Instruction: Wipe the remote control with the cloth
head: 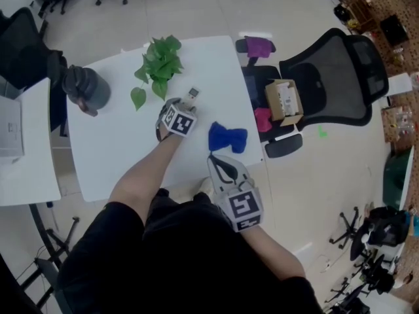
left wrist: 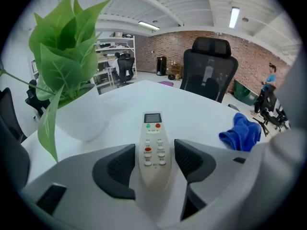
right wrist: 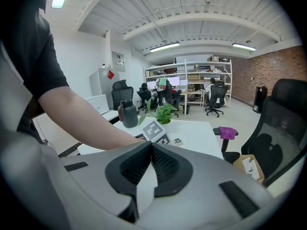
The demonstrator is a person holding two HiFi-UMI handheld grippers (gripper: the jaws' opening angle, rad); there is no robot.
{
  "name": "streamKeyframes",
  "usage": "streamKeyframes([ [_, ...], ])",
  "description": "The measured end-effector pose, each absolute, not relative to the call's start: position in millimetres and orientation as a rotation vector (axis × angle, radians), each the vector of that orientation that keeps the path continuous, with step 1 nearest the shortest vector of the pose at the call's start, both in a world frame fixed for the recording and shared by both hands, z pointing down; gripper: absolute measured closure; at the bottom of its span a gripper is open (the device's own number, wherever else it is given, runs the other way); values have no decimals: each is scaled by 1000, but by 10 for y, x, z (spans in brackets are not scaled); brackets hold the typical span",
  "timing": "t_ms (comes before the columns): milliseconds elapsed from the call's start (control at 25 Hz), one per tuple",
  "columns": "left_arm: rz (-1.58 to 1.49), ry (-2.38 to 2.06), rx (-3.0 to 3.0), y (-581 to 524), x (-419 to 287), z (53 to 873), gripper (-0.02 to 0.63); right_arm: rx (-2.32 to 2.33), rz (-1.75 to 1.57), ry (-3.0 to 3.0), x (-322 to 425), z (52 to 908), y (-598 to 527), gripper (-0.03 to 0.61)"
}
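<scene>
**Operator:** Report the left gripper [left wrist: 154, 150].

**Checker:** Jaws wide apart, one on each side of the lower half of the cream, slim plastic remote control [left wrist: 153, 131]. The pads do not press on it. The remote lies flat on the white, round-cornered table [head: 111, 159], display end pointing away from the gripper.

**Operator:** Clearance around the remote?

**Checker:** The green leafy plant in a white pot [head: 157, 64] stands just beside it on the left, with leaves hanging near the jaw. To the right there is bare tabletop up to the crumpled blue cloth [head: 227, 138], which lies apart from the remote and near the table's right edge. Beyond that edge stands a black mesh office chair [head: 340, 77] with an open cardboard box [head: 283, 102] on its seat.

**Operator:** Right gripper [right wrist: 151, 150]?

**Checker:** Jaws together, nothing between them. It hangs over the table's near edge, just short of the cloth and not touching it.

**Operator:** Remaining free surface?

**Checker:** A broad bare strip left of the left forearm, bounded by the dark grey jug [head: 88, 89] at the far left corner
</scene>
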State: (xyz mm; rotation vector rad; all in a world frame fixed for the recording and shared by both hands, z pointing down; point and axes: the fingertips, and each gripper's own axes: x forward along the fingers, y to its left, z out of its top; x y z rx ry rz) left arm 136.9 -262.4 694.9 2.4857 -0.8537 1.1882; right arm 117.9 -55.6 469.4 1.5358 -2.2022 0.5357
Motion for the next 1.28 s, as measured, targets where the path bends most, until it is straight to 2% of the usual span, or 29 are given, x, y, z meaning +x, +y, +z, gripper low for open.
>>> streamKeyframes([
  [240, 1180, -856, 2496, -2636, 1383, 6940, 363, 1546, 551, -2199, 1214, 4725, -545, 577],
  [320, 1181, -865, 2498, -2647, 1380, 6937, 397, 1546, 551, -2204, 1201, 4717, -545, 577],
  [400, 1185, -861, 2499, -2653, 1380, 6943, 405, 1548, 553, -2205, 1197, 4718, -539, 577],
  [800, 1115, -879, 2561, -2553, 1361, 6692, 408, 1574, 545, -2203, 1176, 4633, -507, 577],
  [1280, 858, -853, 2744, -1887, 1035, 5852, 410, 1563, 500, -2236, 1132, 4601, -489, 577],
])
